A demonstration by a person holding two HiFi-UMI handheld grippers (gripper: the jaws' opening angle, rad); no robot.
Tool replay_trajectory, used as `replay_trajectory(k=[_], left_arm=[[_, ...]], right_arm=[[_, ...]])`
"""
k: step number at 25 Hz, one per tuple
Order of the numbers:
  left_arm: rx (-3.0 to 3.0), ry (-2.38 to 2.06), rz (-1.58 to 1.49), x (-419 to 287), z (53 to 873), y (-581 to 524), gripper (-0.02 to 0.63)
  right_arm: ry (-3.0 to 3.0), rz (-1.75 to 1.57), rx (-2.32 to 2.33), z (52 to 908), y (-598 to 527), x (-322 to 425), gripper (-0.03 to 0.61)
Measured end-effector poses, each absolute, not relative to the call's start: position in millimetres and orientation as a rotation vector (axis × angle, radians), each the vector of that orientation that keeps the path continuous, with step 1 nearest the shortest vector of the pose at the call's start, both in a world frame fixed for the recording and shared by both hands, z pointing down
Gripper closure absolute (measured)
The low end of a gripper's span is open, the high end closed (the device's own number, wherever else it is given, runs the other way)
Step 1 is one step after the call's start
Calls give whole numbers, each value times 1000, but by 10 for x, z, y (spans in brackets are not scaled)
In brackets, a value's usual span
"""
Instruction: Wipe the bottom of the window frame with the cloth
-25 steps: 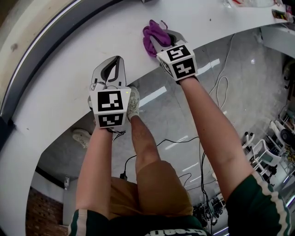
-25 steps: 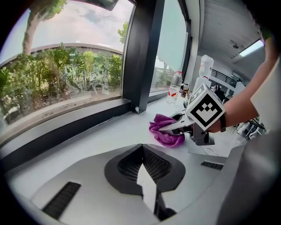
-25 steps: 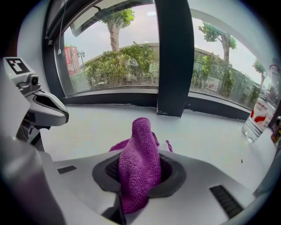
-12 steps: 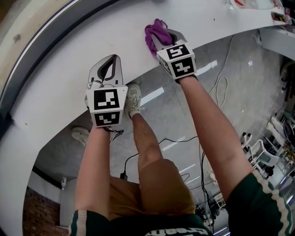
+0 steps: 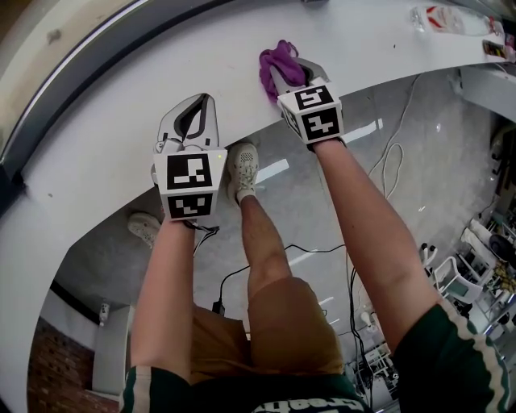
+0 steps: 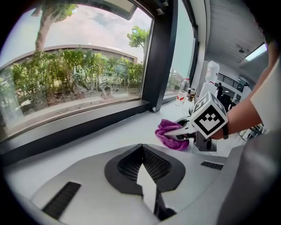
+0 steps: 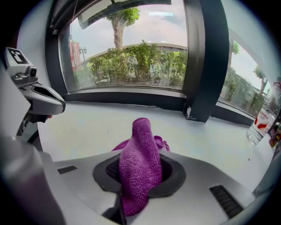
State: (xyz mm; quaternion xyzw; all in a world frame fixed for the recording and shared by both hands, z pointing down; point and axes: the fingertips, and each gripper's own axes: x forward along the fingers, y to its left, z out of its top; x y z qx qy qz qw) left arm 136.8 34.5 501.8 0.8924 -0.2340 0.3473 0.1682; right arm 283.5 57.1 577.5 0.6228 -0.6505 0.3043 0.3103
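- Left gripper (image 5: 192, 113): clenched on nothing, poised over the white sill (image 5: 97, 153).
- Right gripper (image 5: 284, 71): clamped on the purple cloth (image 7: 139, 162), which is bunched upright with its loose end on the sill, short of the dark window frame (image 7: 131, 98).
- Probably still approaching; next, push forward and press the cloth along the frame's bottom rail.
- Against a second ago: same spacing between grippers, same grip; bottle (image 5: 450, 18) newly in view, far right.

The right gripper (image 7: 138, 175) pinches a bunched purple microfibre cloth (image 7: 141, 151) over the white sill (image 7: 83, 132), near the black window frame (image 7: 127, 97).
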Motion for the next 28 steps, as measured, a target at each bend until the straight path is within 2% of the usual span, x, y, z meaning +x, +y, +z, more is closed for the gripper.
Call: replay_trajectory(k=[11,28], left_arm=[[2515,-728,968,861,4950,176,606],[2513,-790,957,216,4851,-48,606]], right_arm=[[-1779,803,1599,5764,431,2155,492],[-1788,809,1577,5747,292,1492,492]])
